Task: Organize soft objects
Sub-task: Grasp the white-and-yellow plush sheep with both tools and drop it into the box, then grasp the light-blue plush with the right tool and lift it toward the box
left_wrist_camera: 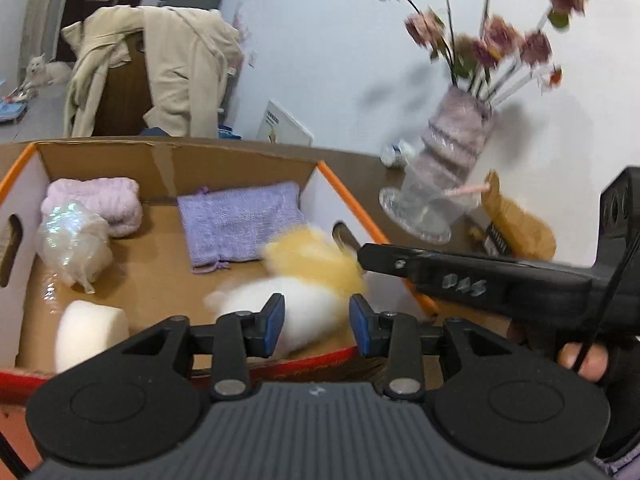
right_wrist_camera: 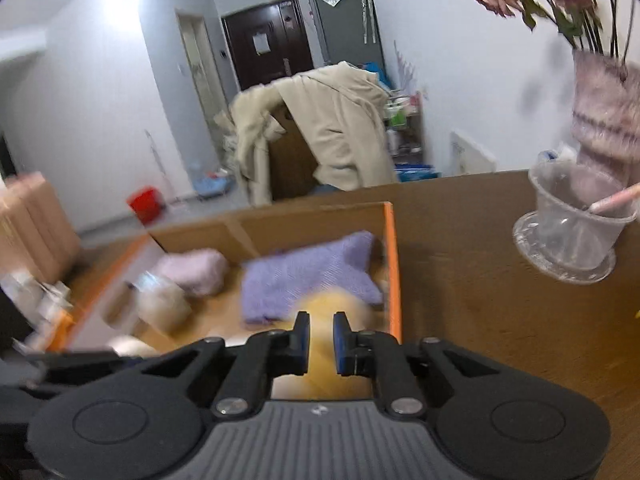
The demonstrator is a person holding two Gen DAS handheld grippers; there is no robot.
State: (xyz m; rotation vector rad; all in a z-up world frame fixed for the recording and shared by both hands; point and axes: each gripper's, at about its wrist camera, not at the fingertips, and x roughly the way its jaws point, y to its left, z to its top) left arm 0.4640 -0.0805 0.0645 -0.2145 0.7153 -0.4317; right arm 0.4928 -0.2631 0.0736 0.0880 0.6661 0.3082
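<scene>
The plush toy [left_wrist_camera: 308, 288], white and yellow, lay blurred in the cardboard box [left_wrist_camera: 168, 156] just ahead of the left gripper [left_wrist_camera: 316, 322], whose jaws stood spread around nothing. The right gripper [right_wrist_camera: 320, 340], narrowly parted and empty, hovered above it, probably releasing.

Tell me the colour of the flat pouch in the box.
Lilac pouch, clearest in the left wrist view.
</scene>
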